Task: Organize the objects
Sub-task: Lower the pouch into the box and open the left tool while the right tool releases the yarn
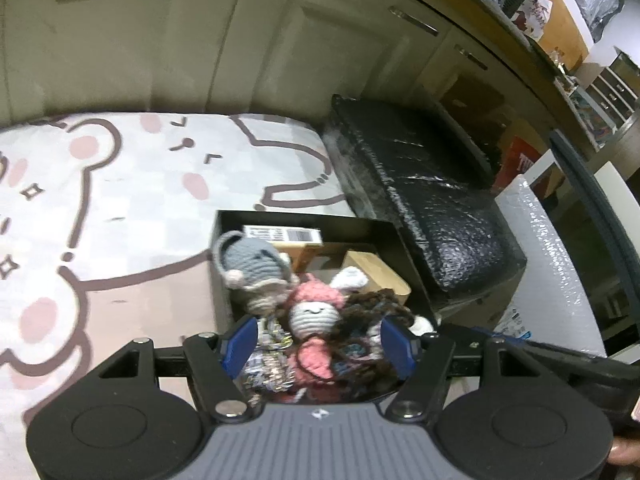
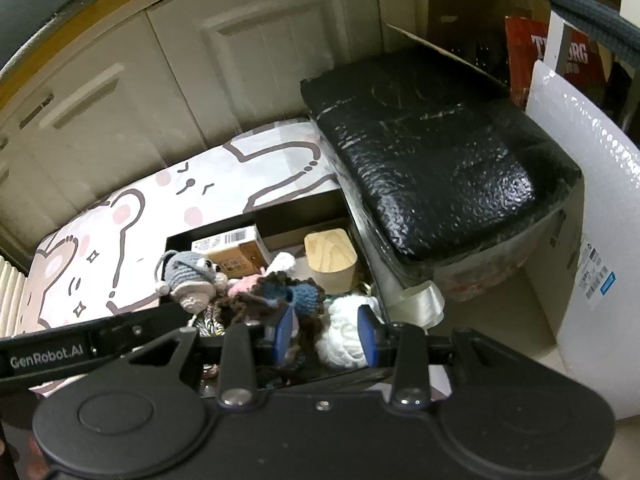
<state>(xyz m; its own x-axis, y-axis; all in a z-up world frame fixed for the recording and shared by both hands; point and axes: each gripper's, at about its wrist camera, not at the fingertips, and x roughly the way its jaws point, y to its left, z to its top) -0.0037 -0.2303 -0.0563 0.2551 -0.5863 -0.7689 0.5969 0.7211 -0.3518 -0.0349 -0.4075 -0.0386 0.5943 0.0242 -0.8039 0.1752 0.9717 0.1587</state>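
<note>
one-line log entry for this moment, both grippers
left gripper: open over pink doll | right gripper: around white crochet toy | black box: full

Both fisheye views are dim, with a greenish cast. Straight cabinet doors (image 1: 280, 40) bend strongly near the edges, and the corners go black. Soft glare lies on the black wrapped box (image 2: 432, 152). The left wrist view is slightly blurred; shadows are weak.

I see a cartoon-bear mat (image 1: 132, 200); on it sits a black open box (image 2: 296, 205), touching a black wrapped bundle (image 2: 432, 152).
</note>
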